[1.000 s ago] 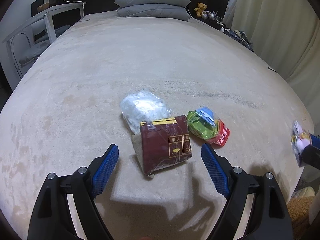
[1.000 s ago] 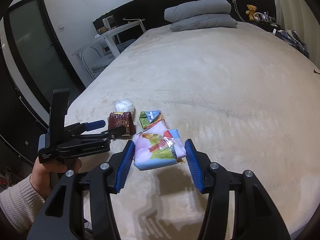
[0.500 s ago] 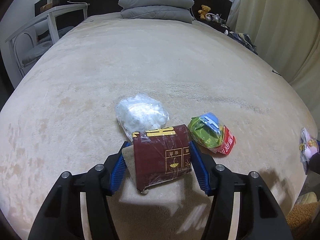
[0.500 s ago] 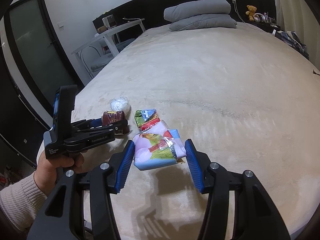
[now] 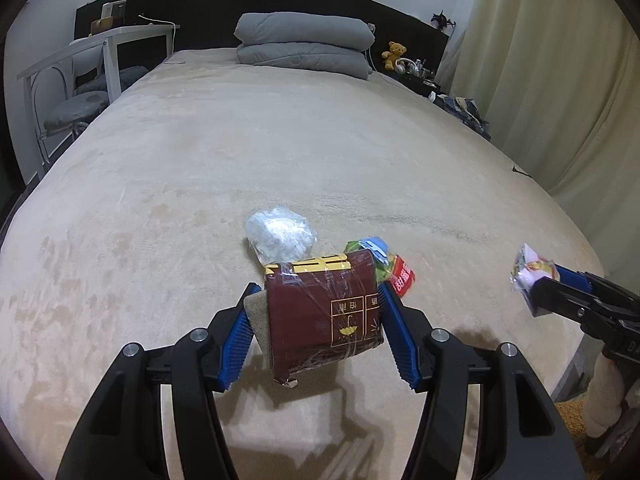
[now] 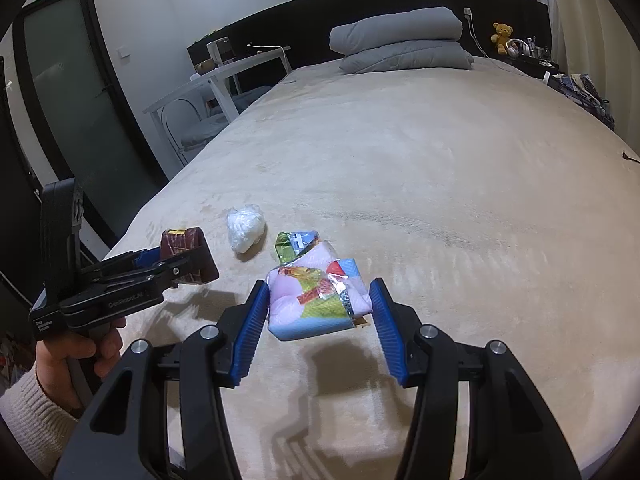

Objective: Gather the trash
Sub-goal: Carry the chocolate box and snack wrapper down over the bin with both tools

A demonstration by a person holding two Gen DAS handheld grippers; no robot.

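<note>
Left wrist view. Beige plush bed fills most of frame; two folded grey pillows stacked at head edge against a dark headboard. White desk with chair beside left edge of bed; cream curtain along right side; small teddy bear on a shelf near far right corner. Left gripper clenched on a maroon packet wrapped in clear film, blue fingers pressed to both its sides, packet lifted clear of bed with shadow below. Crumpled clear plastic bag on bed just behind it, near foot edge. Green-and-red snack wrapper just right of that, partly hidden by packet. Right gripper at right margin, carrying a pastel packet.

Right wrist view. Same bed, pillows, desk; dark glass door at left wall. Right gripper grasping pastel packet between blue fingers, raised above bed. Left gripper at left, held by a hand, closed on maroon packet. Clear plastic bag and snack wrapper lying on bed near foot edge, close together, not touching.
</note>
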